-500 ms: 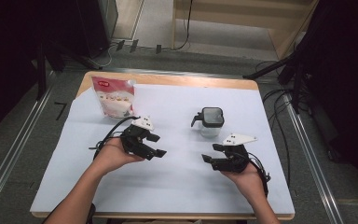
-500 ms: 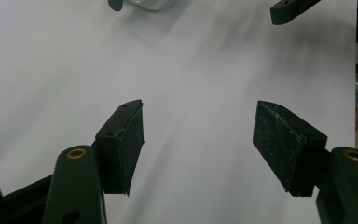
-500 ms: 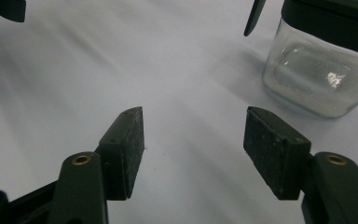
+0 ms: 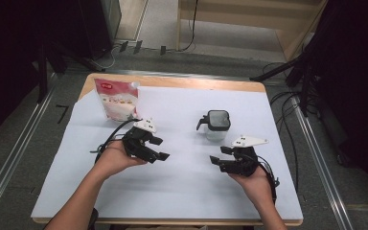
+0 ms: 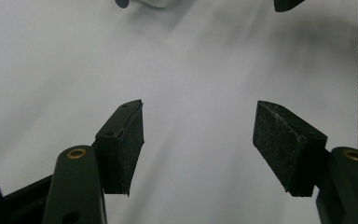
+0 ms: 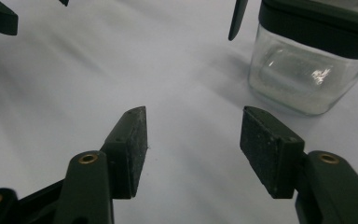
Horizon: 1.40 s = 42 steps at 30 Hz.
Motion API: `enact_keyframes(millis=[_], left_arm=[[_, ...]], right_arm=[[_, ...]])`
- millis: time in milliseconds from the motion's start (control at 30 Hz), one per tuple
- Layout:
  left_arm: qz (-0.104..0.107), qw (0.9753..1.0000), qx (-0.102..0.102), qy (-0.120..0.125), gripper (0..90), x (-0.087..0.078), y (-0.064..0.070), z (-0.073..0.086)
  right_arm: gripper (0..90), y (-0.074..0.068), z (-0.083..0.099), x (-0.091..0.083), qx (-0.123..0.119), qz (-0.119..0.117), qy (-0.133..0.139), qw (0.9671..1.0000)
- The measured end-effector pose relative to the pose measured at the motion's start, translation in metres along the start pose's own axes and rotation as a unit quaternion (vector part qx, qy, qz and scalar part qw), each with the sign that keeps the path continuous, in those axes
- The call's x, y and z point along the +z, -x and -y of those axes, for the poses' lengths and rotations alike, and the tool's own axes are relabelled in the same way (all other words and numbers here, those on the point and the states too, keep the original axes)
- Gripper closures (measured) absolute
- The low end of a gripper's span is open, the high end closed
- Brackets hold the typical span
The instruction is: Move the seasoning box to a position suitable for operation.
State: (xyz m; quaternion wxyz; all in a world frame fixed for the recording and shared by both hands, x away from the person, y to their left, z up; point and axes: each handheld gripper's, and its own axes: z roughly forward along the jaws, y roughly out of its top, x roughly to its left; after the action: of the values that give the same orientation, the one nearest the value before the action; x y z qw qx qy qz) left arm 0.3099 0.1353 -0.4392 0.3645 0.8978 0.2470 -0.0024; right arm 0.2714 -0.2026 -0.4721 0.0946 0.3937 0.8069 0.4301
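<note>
White paper covers the table (image 4: 76, 201), where both grippers, left (image 4: 156, 148) and right (image 4: 219, 155), hover wide-jawed and empty, seemingly poised for the jar (image 4: 217, 125) at one o'clock and the pouch (image 4: 118, 99) at eleven.

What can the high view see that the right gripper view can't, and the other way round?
High view: the red-and-white pouch, the left hand, the right hand and the wooden table edge. Right gripper view: close up, the right tool with rough black pads and clear glass on the jar. Both: the black-lidded jar and the white sheet.
</note>
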Motion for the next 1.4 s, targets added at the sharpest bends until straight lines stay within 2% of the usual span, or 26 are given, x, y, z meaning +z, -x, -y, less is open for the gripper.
enact_keyframes(millis=[133,167,200,233,333,367,433,467,500,567,667,800,833,1000,1067,1233,1267,1333,1400], left_arm=[[0.002,1.0000,0.001,0.008,34.5,-0.001,-0.001,0.000],[0.002,1.0000,-0.002,0.009,34.5,-0.002,-0.001,0.000],[0.002,1.0000,-0.002,0.009,34.5,-0.002,-0.001,0.000],[0.002,0.9999,-0.002,0.010,34.6,-0.002,-0.001,0.000],[0.008,0.9999,-0.003,0.013,34.8,0.000,0.000,-0.001],[0.006,0.9999,0.005,0.012,34.7,0.001,0.002,-0.002],[0.007,0.9999,0.007,0.009,34.8,0.000,0.003,-0.002],[0.006,0.9999,0.009,0.009,34.7,0.000,0.003,-0.002],[0.009,0.9999,0.003,0.011,34.7,0.000,0.001,-0.002],[0.008,0.9999,-0.001,0.012,34.8,0.000,0.000,-0.001],[0.010,0.9998,-0.002,0.014,34.8,-0.001,-0.002,-0.001],[0.009,0.9998,-0.004,0.016,34.8,-0.002,-0.003,0.000],[0.009,0.9998,-0.006,0.016,34.8,-0.003,-0.005,0.001],[0.010,0.9996,-0.015,0.020,35.0,-0.005,-0.007,0.001],[0.009,0.9996,-0.015,0.021,35.1,-0.005,-0.008,0.002],[0.009,0.9997,-0.013,0.018,35.1,-0.004,-0.007,0.001],[0.011,0.9997,-0.012,0.020,35.1,-0.003,-0.007,0.001],[0.012,0.9996,-0.014,0.019,35.1,-0.003,-0.007,0.001],[0.012,0.9996,-0.015,0.019,35.1,-0.003,-0.007,0.001]], right_arm=[[42.0,0.001,0.000,-0.003,0.000,0.016,0.012,0.9998],[40.0,0.002,0.000,-0.005,-0.001,0.027,0.017,0.9995],[40.0,0.002,0.000,-0.005,-0.001,0.027,0.017,0.9995],[37.0,0.003,0.000,-0.006,0.001,0.041,0.024,0.9989],[35.9,0.004,0.000,-0.008,0.004,0.053,0.029,0.9982],[35.2,0.007,-0.001,-0.011,0.005,0.062,0.027,0.9977],[34.0,0.009,-0.001,-0.012,0.005,0.068,0.029,0.9973],[32.8,0.012,-0.002,-0.013,0.010,0.072,0.031,0.9969],[30.2,0.016,-0.003,-0.013,0.027,0.072,0.036,0.9964],[28.4,0.016,-0.003,-0.013,0.033,0.076,0.035,0.9959],[24.8,0.017,-0.005,-0.007,0.041,0.096,0.031,0.9940],[22.4,0.017,-0.006,0.000,0.052,0.099,0.025,0.9934],[20.0,0.018,-0.007,0.004,0.068,0.096,0.020,0.9928],[13.3,0.018,-0.008,0.011,0.070,0.110,0.019,0.9913],[13.2,0.018,-0.009,0.015,0.069,0.118,0.025,0.9903],[3.6,0.016,-0.015,0.024,0.072,0.147,0.031,0.9859],[0.0,0.015,-0.017,0.030,0.071,0.161,0.029,0.9839],[0.0,0.014,-0.018,0.033,0.074,0.165,0.023,0.9832],[0.0,0.013,-0.019,0.038,0.072,0.179,0.023,0.9809]])
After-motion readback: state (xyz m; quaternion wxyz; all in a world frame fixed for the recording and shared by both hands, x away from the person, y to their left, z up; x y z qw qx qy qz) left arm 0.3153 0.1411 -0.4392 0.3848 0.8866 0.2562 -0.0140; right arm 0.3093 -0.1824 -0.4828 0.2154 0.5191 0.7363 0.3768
